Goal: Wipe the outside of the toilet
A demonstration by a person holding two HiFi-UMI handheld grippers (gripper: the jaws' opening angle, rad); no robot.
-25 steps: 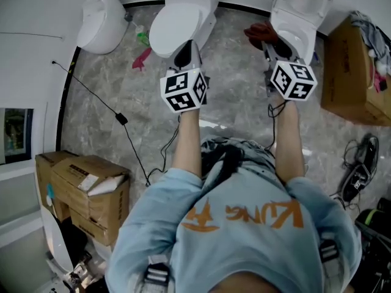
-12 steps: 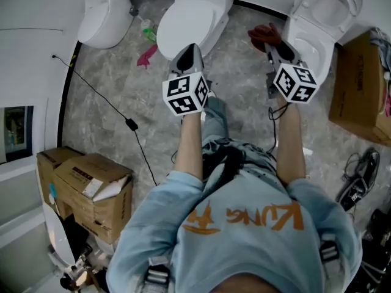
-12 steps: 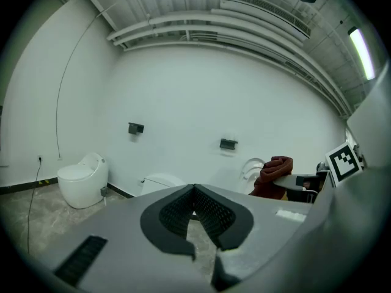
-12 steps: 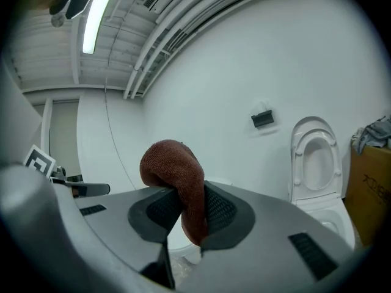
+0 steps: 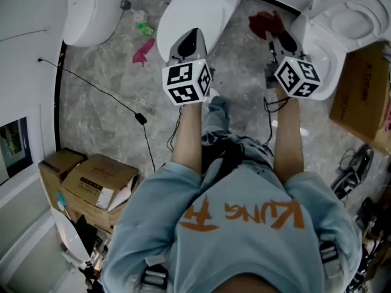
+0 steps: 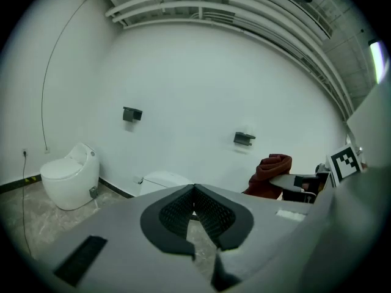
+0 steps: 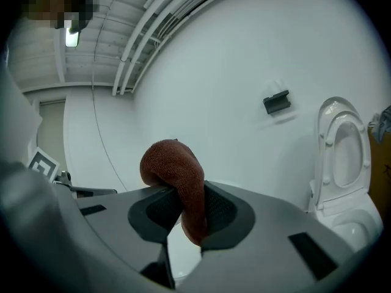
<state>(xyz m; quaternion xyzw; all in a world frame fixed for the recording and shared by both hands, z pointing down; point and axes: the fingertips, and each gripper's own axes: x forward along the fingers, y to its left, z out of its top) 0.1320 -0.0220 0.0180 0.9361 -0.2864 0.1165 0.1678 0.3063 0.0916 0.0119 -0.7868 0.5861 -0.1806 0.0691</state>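
At the far left a small toilet with its lid down is standing against the wall, its top cut off by the frame edge. Cardboard boxes are sitting below it; their labels are too small to read. A black cable is trailing across the marbled floor.

The left hand-held gripper is hovering over the front of the middle toilet and covering part of its closed lid. The print on this toilet's tank is too small to read. In the left gripper view the jaws are meeting at their tips with nothing between them.

The right hand-held gripper is pinching a red cloth, and its jaws are closing on the fold in the right gripper view. The cloth is hanging above the floor between the middle toilet and the open toilet, touching neither. The open toilet, seat raised, is lying just to the right of this gripper. Which toilet is being wiped cannot be told.

Orange lettering on the person's shirt is showing reversed and is hard to read.
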